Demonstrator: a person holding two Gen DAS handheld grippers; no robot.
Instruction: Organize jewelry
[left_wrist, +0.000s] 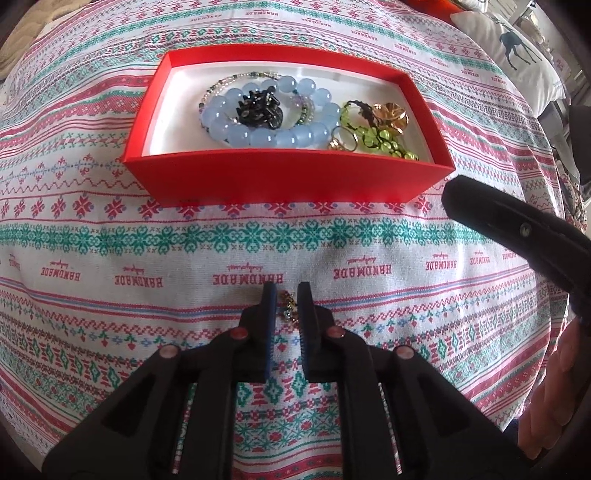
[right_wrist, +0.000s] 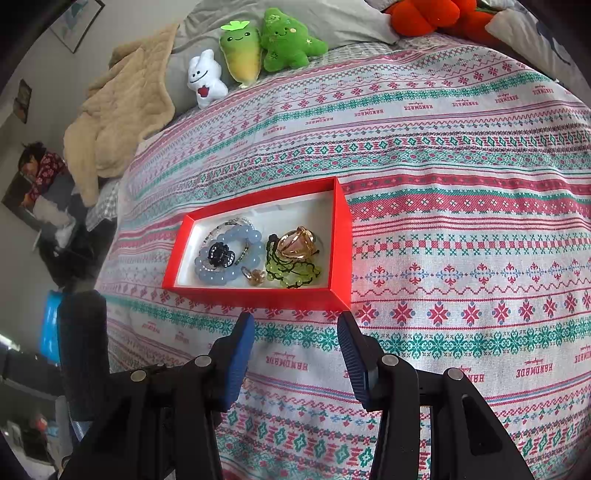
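Note:
A red box (left_wrist: 284, 181) with a white lining sits on the patterned cloth; it also shows in the right wrist view (right_wrist: 258, 295). Inside lie a pale blue bead bracelet (left_wrist: 273, 134), a black piece (left_wrist: 260, 109), a green bead bracelet (left_wrist: 384, 138), a gold ring (left_wrist: 343, 142) and a gold ornament (left_wrist: 391, 114). My left gripper (left_wrist: 287, 306) is closed narrowly around a small gold and green jewelry piece (left_wrist: 289, 309) on the cloth in front of the box. My right gripper (right_wrist: 295, 339) is open and empty just before the box's near wall.
The patterned cloth (right_wrist: 461, 229) covers a bed. Plush toys (right_wrist: 255, 48) and a beige blanket (right_wrist: 122, 114) lie at the far end. The right gripper's black finger (left_wrist: 491, 218) shows at the right in the left wrist view, near the box corner.

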